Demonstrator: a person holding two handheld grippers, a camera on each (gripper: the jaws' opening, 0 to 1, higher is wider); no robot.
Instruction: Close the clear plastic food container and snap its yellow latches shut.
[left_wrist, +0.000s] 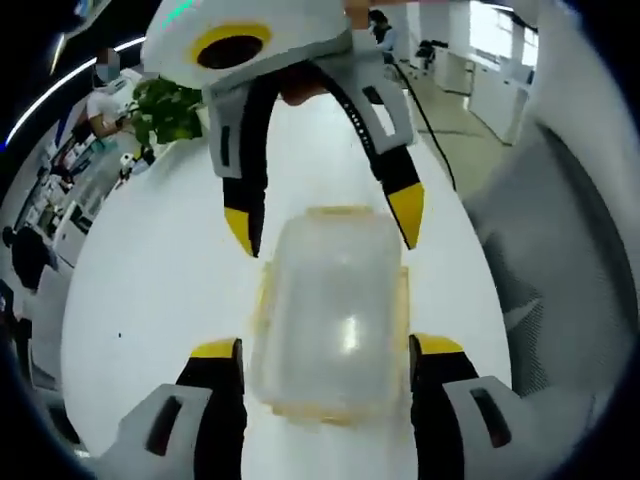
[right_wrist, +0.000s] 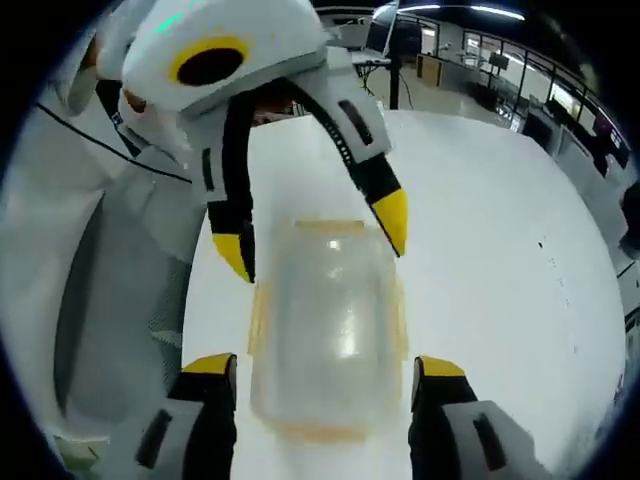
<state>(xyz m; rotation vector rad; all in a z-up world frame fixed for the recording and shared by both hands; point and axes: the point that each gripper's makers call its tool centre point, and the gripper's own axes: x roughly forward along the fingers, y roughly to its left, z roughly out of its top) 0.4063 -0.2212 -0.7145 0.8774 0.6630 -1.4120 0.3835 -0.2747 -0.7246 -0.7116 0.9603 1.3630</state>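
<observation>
yellow-tipped jaws stand wide on both tongs, holding nothing. your left gripper (left_wrist: 325, 350) straddles the near end of the box (left_wrist: 335, 310), one tip each side. your right gripper (right_wrist: 325, 365) does the same from the opposite end, so the two face each other across it. in the left gripper view the right one (left_wrist: 330, 215) comes in from the top; in the right gripper view the left one (right_wrist: 315, 240) does likewise.

the box sits on the white table (left_wrist: 150, 290), lid (right_wrist: 325, 300) already on it by the look of it, and the yellow latches (right_wrist: 258, 315) run along its sides. whether they're snapped i can't tell. step looks like latching: next you'd bring a jaw tip onto one latch and press. both tongs angle down at the box. plant (left_wrist: 165, 110) well apart.
</observation>
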